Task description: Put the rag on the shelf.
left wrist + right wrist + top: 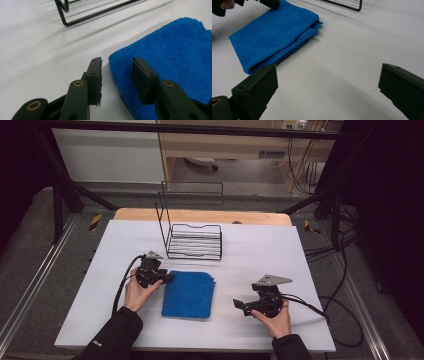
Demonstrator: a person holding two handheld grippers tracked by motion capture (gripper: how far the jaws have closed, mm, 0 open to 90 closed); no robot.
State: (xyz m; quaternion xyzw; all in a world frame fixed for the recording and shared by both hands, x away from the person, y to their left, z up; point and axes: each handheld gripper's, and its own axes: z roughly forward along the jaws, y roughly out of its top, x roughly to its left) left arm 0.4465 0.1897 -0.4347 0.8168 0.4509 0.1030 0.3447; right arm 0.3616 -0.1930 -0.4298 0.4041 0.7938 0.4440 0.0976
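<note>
Left gripper view | blue towel (175, 57) corner between left hand-held gripper (117, 75) jaws

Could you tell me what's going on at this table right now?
A person holds a tool in each hand. The left tool is at the corner of a folded blue towel; its jaws straddle the towel's edge but are not clamped yet. The right tool rests open on the white table, apart from the towel. A black wire rack stands behind.
</note>
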